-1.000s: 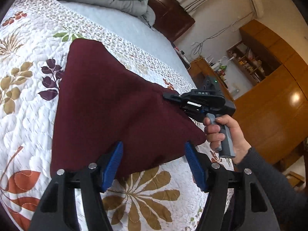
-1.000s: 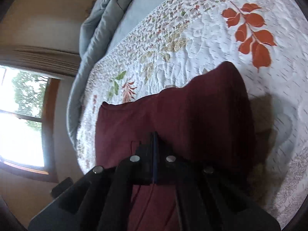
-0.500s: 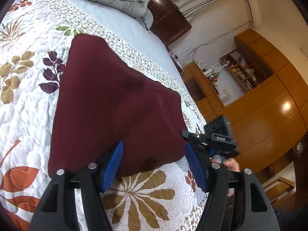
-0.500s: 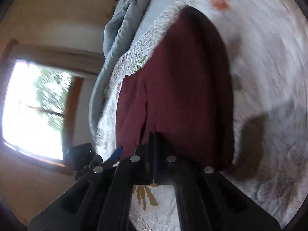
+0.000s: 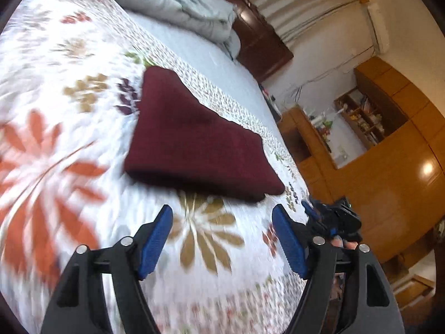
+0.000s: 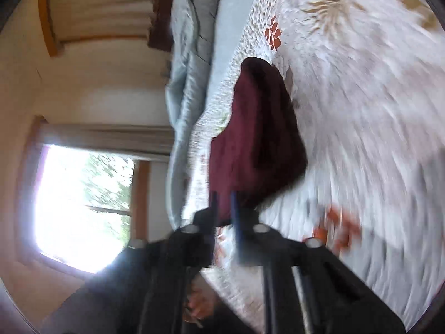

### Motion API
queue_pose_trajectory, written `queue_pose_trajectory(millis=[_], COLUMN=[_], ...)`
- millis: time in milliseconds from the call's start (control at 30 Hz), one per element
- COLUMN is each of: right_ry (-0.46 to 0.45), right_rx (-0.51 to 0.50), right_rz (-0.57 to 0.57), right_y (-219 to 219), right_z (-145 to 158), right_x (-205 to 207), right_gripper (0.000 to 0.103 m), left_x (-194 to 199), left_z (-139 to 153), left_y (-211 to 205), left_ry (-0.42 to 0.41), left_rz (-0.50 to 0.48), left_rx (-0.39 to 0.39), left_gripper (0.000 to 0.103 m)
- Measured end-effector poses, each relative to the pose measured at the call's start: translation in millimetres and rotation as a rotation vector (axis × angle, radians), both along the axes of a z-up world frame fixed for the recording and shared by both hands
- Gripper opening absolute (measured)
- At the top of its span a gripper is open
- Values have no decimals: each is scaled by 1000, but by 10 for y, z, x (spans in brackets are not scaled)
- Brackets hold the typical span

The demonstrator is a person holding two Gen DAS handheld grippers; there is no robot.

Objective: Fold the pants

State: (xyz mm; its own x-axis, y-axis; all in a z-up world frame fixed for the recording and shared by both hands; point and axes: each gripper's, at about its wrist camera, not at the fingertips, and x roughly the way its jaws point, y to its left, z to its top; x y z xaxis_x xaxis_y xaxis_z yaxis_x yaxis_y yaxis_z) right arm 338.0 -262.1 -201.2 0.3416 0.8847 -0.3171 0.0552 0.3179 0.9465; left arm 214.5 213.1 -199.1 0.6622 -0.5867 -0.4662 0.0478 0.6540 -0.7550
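Observation:
The maroon pants [image 5: 194, 144] lie folded in a flat wedge on the flowered quilt [image 5: 69, 167]. My left gripper [image 5: 222, 213] hovers over the quilt just short of their near edge. Its jaws are opening wide and nothing is between its blue pads. My right gripper [image 5: 311, 211] shows at the right, just off the pants' near right corner and apart from it. In the blurred right wrist view the pants [image 6: 258, 133] lie beyond my right gripper [image 6: 224, 203]. Its jaws are opening by a narrow gap, the pads press on nothing, and only the cloth behind shows through.
A rumpled blue-grey duvet [image 5: 180, 8] lies heaped at the far end against a dark headboard [image 5: 258, 41]. Wooden wardrobes [image 5: 389, 181] and shelves stand past the bed's right edge. A bright window [image 6: 78, 208] is on the other side. A hand [image 6: 197, 309] shows below the right gripper.
The right gripper carried the pants' corner over, let it go and drew back off the bed's edge. The left gripper pulled back, so the pants no longer sit between its fingers.

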Motion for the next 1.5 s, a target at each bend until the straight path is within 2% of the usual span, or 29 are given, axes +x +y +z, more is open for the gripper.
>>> queue_pose_trajectory(millis=[33,67,100,167,200,233,333,367,500,667,767,833,1000,1100,1233,1400,1500], right_ry=[-9,-14,-29,-116,-166,-218,-265,-264,-283,-403,-519,-565,-660,-714,-708,-642,-629], right_rx=[3,-21,-68,-254,-359,-461,-593,-618,-836,-1069,-1113,-1125,-1156,-1147,-1152,-1151,-1162], right_rz=[-17,-26,-31,-15,0,14,28,25,16,-70,-69,-73,-141,-171,-174,-118,-108], right_y=[-69,-116,-150,-107,-30,33,267,295,516,849,1020,1080,1188,1216,1243,1270,1272], right_z=[54,90,143,332,425,539,719,726,898,1311,1666,1864,2349,2568,2555,2321,2218], right_x=[-242,-416,-610,-1091,-1353,-1644,-2153,-2268,-2728,-3120,-3286,-3343,-3459,-3519,-3470,-3287,-3178], right_gripper=[39,46,50,76,80,83,90,90,94,99,100,100,100,100,100,100,100], left_x=[-221,-367,-547,-919,-1118,-1303,-1720,-1810,-2197,-2562,-2674,-2732,-2789,-2754,-2665,-2581,-2458], left_z=[55,100,170,385,522,649,914,981,1249,1491,1601,1708,2063,2220,2216,2114,2058], left_y=[27,35,36,-37,-101,-161,-284,-306,-466,-733,-921,-1017,-1235,-1284,-1329,-1264,-1217], left_ry=[21,29,37,42,30,18,12,19,7,-7,-6,-23,-78,-109,-121,-115,-80], left_rz=[37,59,83,114,119,127,158,179,231,247,232,237,312,306,274,256,274], left_rx=[20,37,71,234,322,395,550,575,664,660,686,702,840,839,810,720,735], left_gripper=[76,81,84,87,89,93,94,94,94,95,95,95,95,96,96,96,96])
